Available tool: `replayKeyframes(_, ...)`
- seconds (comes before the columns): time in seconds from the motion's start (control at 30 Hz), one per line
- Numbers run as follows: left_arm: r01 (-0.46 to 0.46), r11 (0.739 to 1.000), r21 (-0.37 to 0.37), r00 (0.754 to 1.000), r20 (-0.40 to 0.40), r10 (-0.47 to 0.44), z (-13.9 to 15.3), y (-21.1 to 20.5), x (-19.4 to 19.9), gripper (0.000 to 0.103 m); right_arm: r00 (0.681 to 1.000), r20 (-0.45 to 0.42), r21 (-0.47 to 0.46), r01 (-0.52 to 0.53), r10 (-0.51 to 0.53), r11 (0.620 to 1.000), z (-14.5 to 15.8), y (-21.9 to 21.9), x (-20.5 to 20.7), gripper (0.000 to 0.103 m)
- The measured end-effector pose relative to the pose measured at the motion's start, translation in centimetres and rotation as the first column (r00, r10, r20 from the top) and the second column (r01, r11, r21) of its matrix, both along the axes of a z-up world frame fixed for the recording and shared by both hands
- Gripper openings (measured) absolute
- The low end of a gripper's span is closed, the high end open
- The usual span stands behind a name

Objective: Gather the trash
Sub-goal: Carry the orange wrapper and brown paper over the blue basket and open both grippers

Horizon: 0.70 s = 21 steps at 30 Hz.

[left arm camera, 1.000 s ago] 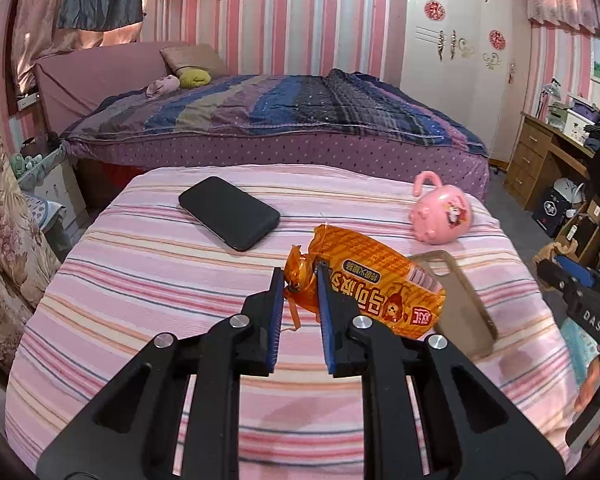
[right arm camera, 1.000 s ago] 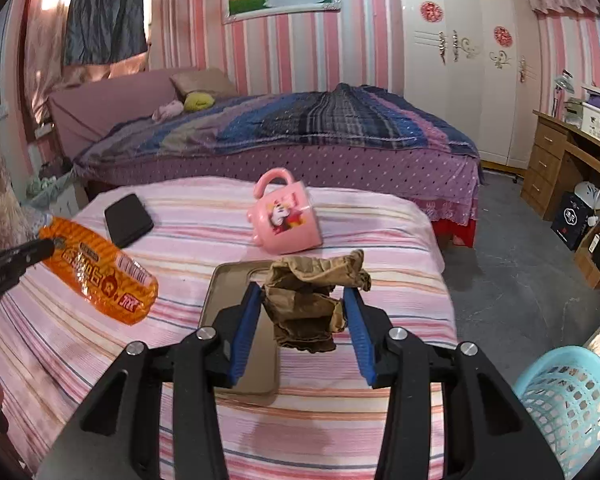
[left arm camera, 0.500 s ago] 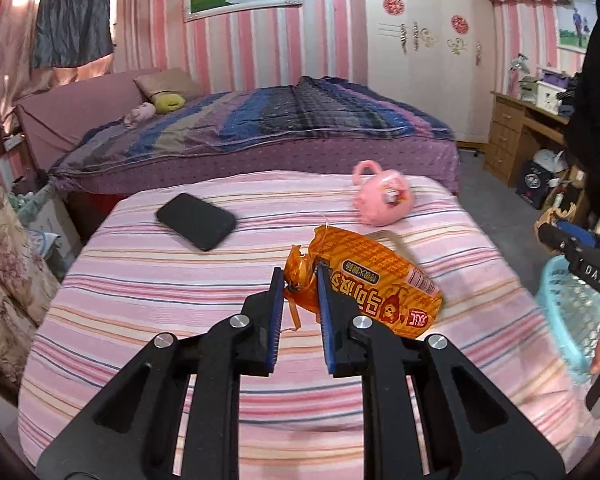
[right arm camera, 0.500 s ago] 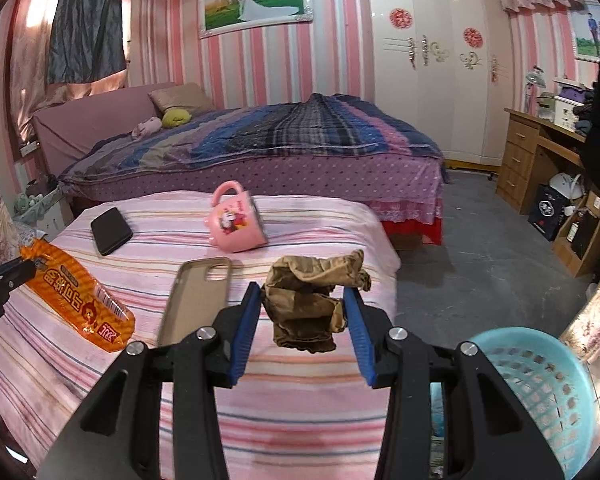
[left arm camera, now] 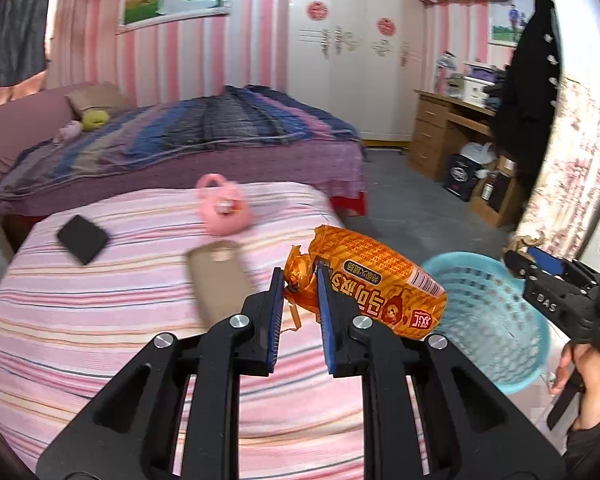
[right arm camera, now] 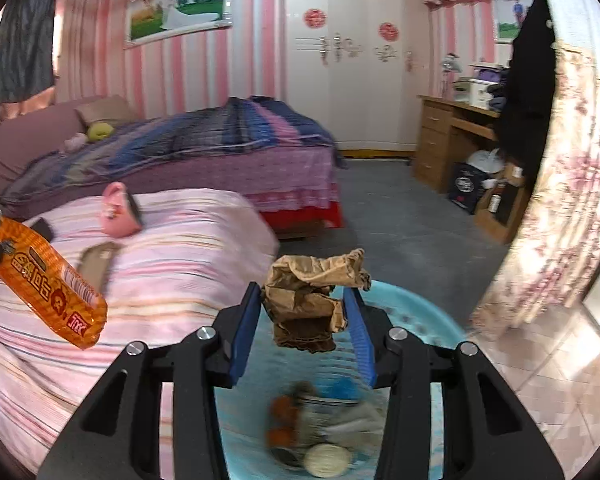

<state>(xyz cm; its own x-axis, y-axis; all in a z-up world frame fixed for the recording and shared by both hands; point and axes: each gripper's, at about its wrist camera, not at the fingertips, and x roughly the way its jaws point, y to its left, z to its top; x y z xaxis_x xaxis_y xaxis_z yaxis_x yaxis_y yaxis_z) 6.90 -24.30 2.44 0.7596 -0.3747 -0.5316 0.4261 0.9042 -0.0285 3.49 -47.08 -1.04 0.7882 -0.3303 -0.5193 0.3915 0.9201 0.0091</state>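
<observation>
Left gripper [left arm camera: 298,286] clamped on twisted end of orange snack wrapper [left arm camera: 374,282], centre frame: light, crinkly, slippery. Right gripper [right arm camera: 304,314] squeezing crumpled brown paper [right arm camera: 310,302], soft, over blue basket [right arm camera: 432,312] lower centre.

The orange snack wrapper [left arm camera: 380,284] pinched in my left tool [left arm camera: 298,280] carries most of the print. Large red and yellow Chinese characters run along its length, too warped for me to read for certain. A small dark oval label near the top holds tiny yellow characters, illegible. A red square mark with a white character sits at the lower end, and a white panel with a barcode lies on its edge. From my right wrist view the same wrapper [right arm camera: 48,280] shows that print upside down. On my right tool's [left arm camera: 556,284] black body I read the white letters "DAS".
</observation>
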Motion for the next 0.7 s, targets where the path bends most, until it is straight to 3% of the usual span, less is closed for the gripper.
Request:
replayKeyframes(0.27,0.084,0.996,0.024,0.996,-0.037,-0.083,-2.3,-7.1,-0.8,0.016,0.999,-0.011,0.030,0.048,-0.047,0.998,-1.0,-5.5,-2.4,0.043)
replayKeyframes(0.53,0.143,0.988,0.064,0.986,-0.091,-0.137,-5.7,-12.6,0.8,0.017,0.997,-0.016,0.065,0.074,-0.073,0.995,-1.6,-7.3,-2.7,0.043)
replayKeyframes(0.57,0.152,0.986,0.068,0.985,-0.093,-0.145,-6.0,-13.1,1.0,0.024,0.997,-0.016,0.068,0.077,-0.076,0.995,-1.7,-7.2,-2.6,0.043)
replayKeyframes(0.67,0.151,0.985,0.087,0.985,-0.094,-0.143,-6.7,-14.2,1.5,0.072,0.996,-0.018,0.080,0.086,-0.085,0.993,-2.0,-7.6,-2.5,0.043)
replayKeyframes(0.7,0.148,0.985,0.085,0.987,-0.080,-0.141,-6.6,-14.2,1.6,0.080,0.996,-0.021,0.078,0.087,-0.086,0.993,-2.1,-7.7,-2.4,0.043)
